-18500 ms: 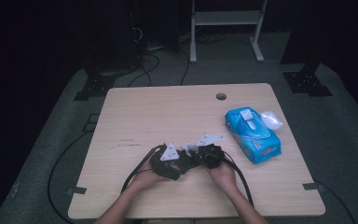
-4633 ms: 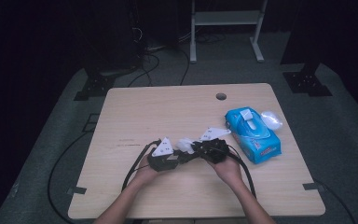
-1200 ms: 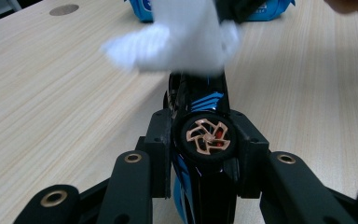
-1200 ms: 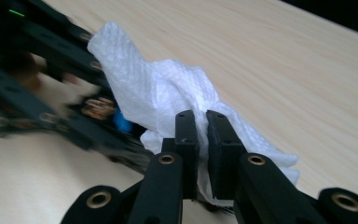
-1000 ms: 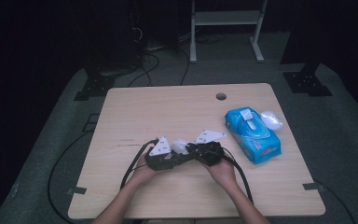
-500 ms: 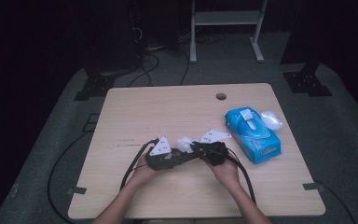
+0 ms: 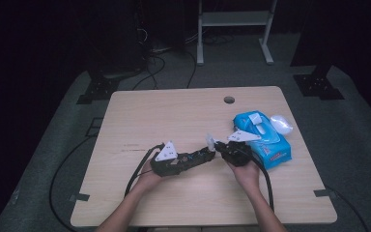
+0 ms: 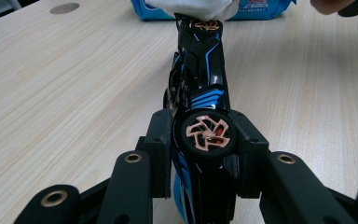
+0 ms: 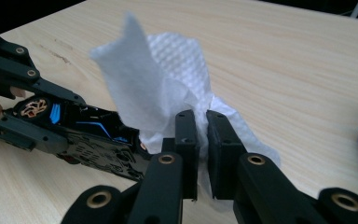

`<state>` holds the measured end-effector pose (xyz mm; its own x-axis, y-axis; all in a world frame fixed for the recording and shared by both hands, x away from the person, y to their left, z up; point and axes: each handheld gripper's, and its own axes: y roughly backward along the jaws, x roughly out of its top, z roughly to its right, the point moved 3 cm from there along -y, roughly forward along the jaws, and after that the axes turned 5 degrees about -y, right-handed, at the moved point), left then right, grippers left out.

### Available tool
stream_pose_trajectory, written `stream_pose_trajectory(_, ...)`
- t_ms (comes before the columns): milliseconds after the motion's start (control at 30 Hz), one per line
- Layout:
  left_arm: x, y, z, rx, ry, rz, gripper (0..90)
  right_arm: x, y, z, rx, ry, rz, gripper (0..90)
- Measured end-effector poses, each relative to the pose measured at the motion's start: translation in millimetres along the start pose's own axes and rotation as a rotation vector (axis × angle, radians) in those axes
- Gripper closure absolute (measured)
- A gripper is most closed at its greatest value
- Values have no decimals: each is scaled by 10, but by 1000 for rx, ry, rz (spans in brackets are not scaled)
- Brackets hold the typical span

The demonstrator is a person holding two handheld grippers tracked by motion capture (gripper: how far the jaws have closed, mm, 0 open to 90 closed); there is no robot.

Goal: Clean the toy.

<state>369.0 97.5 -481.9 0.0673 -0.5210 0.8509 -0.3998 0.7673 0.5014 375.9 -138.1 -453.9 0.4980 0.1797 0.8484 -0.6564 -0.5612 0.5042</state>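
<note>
While the left gripper (image 8: 205, 154) clamps its fingers on the rear of the toy car (image 8: 203, 84), holding it on its side just above the counter (image 7: 174, 116), the right gripper (image 9: 196, 140) pinches a white wipe (image 9: 168, 93) against the car's front end. The car looks light, rigid, glossy and likely slippery, so the wheel end suits gripping. The embossed wipe is soft and limp.

The toy car (image 8: 200, 98) looks like glossy black plastic with blue streaks and copper-coloured wheel spokes. The wipe (image 9: 168, 88) is soft white paper or cloth (embossed in a fine dimpled grid). Both grippers are matt black. The tabletop (image 7: 174, 111) is pale, smooth wood grain.
</note>
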Motion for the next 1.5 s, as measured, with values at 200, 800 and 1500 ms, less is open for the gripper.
stream_pose_trajectory(200, 0, -1, 2, 3, 1, 0, 647, 31, -10, -123, 28, 58, 4, 831)
stream_pose_trajectory(800, 0, -6, 6, 3, 2, 2, 646, 133, -7, -304, 57, 118, -30, 620)
stream_pose_trajectory(1500, -13, -6, -7, 9, 4, -4, 646, 153, -143, -350, -42, 174, -41, 811)
